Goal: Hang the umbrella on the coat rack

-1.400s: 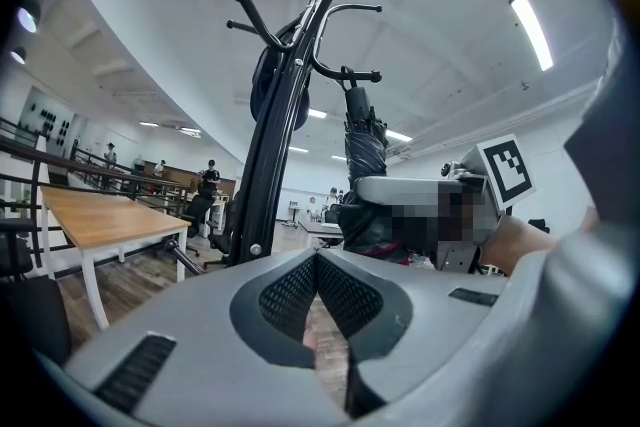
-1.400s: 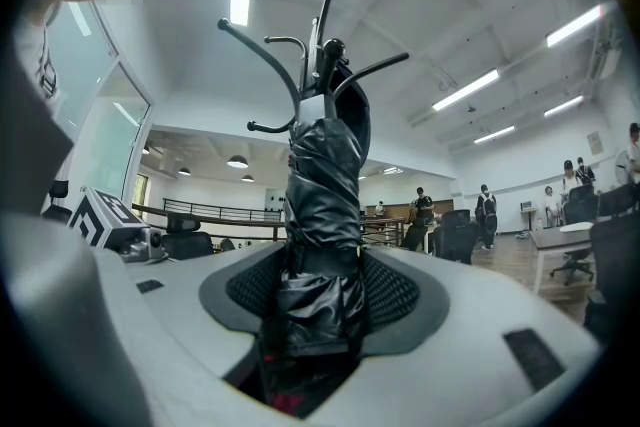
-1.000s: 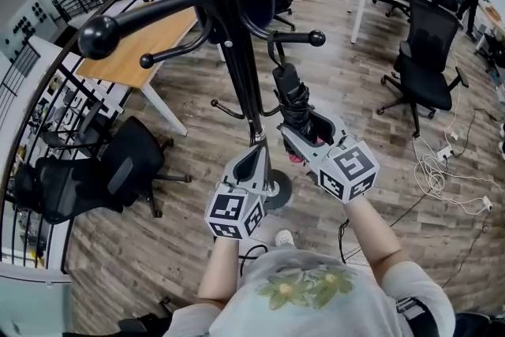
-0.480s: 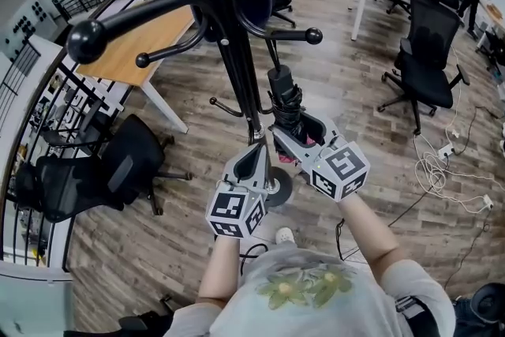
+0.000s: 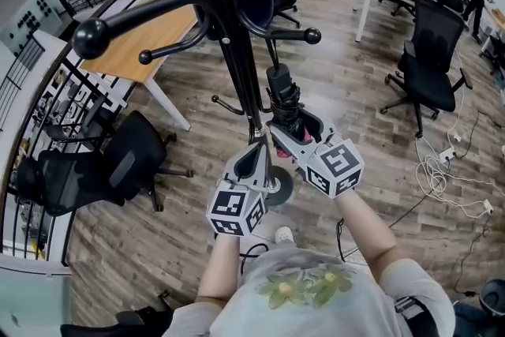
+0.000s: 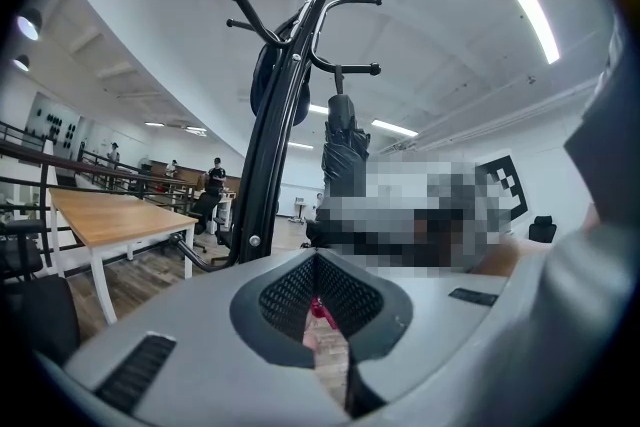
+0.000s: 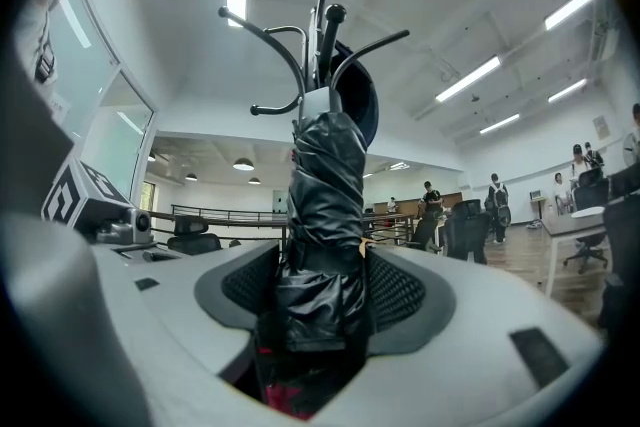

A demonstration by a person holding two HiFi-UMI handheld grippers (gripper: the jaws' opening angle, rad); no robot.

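- Black and tightly furled, the umbrella (image 7: 325,215) stands upright between the jaws of my right gripper (image 7: 320,295).
- Those jaws are opening. They are already spread wide, and as far as I can see the crinkled fabric lies against both mesh pads.
- From the head view, the umbrella's top rises just beyond the right gripper's fingertips. A thin loop runs from it up to a ball-tipped hook arm (image 5: 296,35) directly above.
- That arm belongs to the black coat rack (image 5: 237,51), whose pole comes down just left of my right gripper.
- My left gripper (image 6: 320,315) has its jaws drawn almost together, with only a sliver of floor showing through and nothing caught in them.
- The rack's pole passes just to the left of the left gripper's tips. I cannot tell whether they touch it.
- The umbrella hangs to the right of my left gripper and ahead of it.
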